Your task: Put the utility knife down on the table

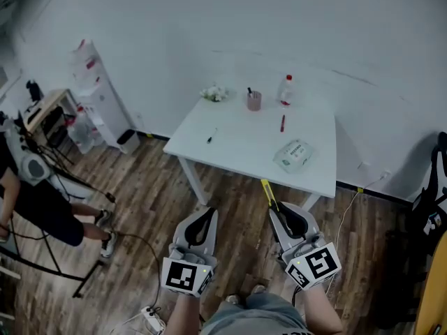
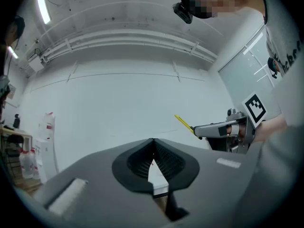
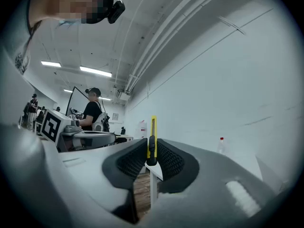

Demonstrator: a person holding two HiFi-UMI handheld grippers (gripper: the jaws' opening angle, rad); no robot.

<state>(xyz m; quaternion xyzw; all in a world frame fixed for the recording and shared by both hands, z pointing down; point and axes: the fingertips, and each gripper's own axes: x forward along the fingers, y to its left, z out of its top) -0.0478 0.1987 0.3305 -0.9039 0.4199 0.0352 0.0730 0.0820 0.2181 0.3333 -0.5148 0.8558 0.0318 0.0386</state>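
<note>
A slim yellow utility knife point(image 1: 267, 192) sticks forward out of my right gripper point(image 1: 279, 213), which is shut on it; in the right gripper view the knife point(image 3: 152, 136) stands upright between the black pads. The same knife point(image 2: 184, 123) and right gripper point(image 2: 219, 129) show in the left gripper view. My left gripper point(image 1: 202, 222) is shut with nothing in it, its jaws meeting at the tips point(image 2: 153, 144). Both grippers hang over the wooden floor, short of the white table point(image 1: 237, 149) ahead.
On the table lie a wipes pack point(image 1: 293, 153), a red pen point(image 1: 282, 123), a small dark item point(image 1: 210, 138), a pink cup point(image 1: 253, 100), a bottle point(image 1: 286, 90) and a white cluster point(image 1: 214, 93). A person point(image 1: 31, 201) sits at left; cables and a power strip point(image 1: 152, 318) lie on the floor.
</note>
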